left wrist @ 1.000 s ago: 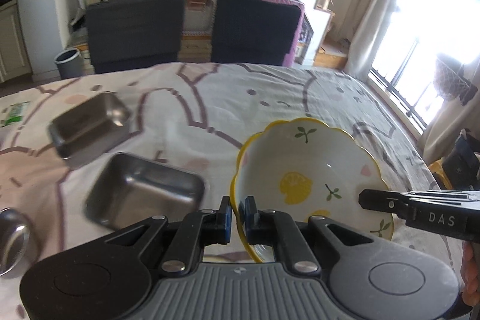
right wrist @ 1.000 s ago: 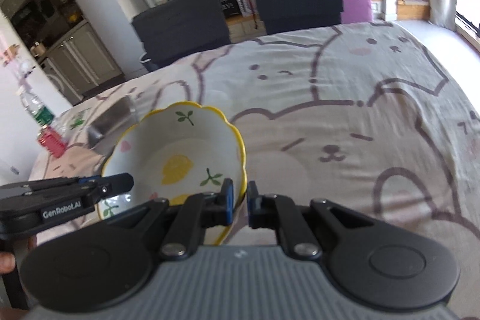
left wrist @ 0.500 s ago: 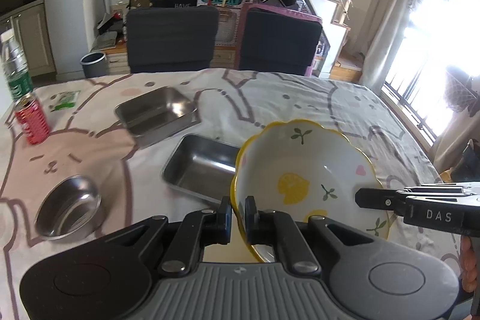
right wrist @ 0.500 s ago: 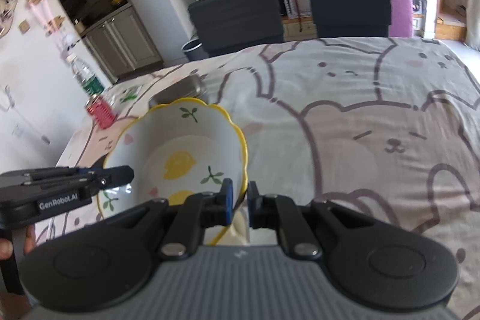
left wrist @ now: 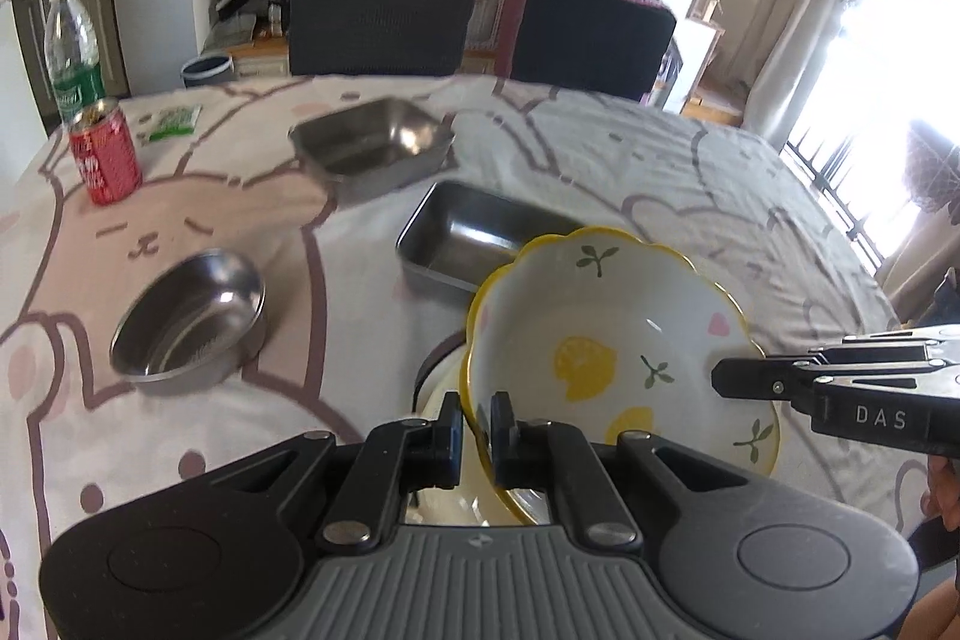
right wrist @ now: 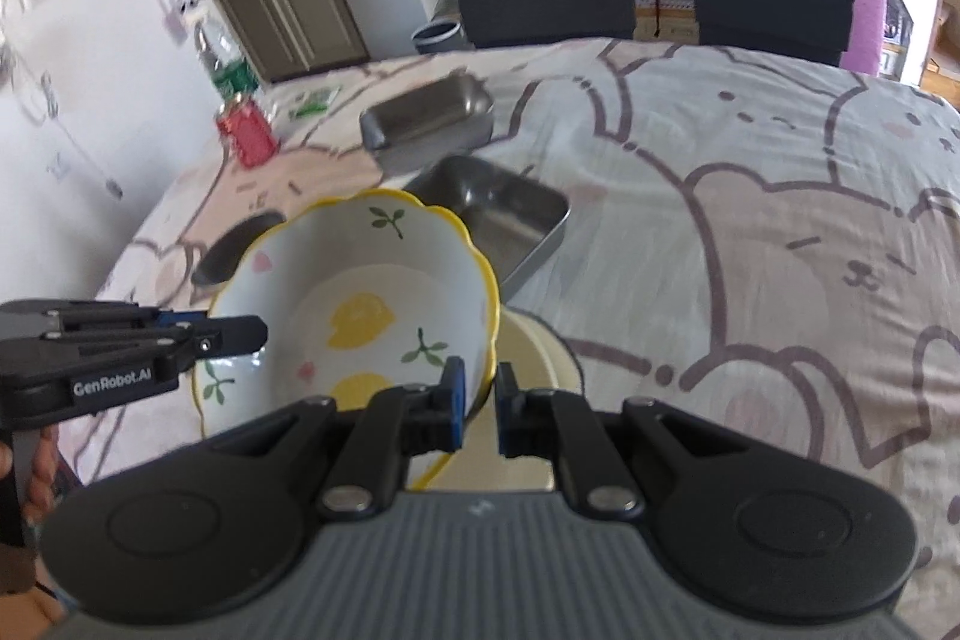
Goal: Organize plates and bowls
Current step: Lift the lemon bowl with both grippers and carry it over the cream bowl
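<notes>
A white bowl with a yellow scalloped rim and lemon prints (left wrist: 606, 334) (right wrist: 360, 304) is held in the air by both grippers. My left gripper (left wrist: 477, 421) is shut on its left rim. My right gripper (right wrist: 480, 388) is shut on its right rim. Under the bowl lies a cream plate (right wrist: 540, 358) (left wrist: 444, 376), mostly hidden. Two steel rectangular trays (left wrist: 372, 142) (left wrist: 474, 232) and a round steel bowl (left wrist: 186, 322) sit on the table beyond and to the left.
A red soda can (left wrist: 105, 151), a water bottle (left wrist: 72, 52) and a green packet (left wrist: 171, 121) stand at the far left. Two dark chairs (left wrist: 378, 22) line the table's far edge. The bear-print tablecloth (right wrist: 750, 220) stretches to the right.
Both grippers have carried the bowl back and to the left; the steel dishes now lie farther ahead, and a cream plate has come into view under the bowl.
</notes>
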The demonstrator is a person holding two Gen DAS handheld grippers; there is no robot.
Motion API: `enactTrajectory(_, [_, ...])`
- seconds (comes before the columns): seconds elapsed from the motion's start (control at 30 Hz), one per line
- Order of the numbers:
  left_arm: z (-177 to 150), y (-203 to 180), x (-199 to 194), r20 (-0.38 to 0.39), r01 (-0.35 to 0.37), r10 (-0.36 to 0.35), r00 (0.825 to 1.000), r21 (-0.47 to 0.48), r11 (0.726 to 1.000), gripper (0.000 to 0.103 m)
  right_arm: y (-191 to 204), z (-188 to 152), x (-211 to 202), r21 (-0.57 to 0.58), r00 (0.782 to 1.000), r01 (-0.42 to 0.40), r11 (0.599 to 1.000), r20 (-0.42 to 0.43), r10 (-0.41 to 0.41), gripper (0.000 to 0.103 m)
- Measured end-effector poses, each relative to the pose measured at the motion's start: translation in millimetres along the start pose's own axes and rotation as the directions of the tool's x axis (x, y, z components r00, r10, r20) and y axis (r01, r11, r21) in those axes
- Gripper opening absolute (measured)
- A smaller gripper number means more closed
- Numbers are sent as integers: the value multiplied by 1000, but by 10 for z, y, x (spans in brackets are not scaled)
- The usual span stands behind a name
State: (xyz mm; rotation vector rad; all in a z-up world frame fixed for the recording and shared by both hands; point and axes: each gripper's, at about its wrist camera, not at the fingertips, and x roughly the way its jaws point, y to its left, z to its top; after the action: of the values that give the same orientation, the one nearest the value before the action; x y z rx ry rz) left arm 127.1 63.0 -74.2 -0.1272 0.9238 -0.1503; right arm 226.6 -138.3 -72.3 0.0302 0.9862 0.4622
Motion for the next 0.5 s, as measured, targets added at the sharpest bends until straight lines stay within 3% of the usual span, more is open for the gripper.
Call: enactTrajectory(0.5, [-145,-27,323,-133,14,-8,991,39,999,10,7,-149,282,-8,991,46,999,-122,-46,12])
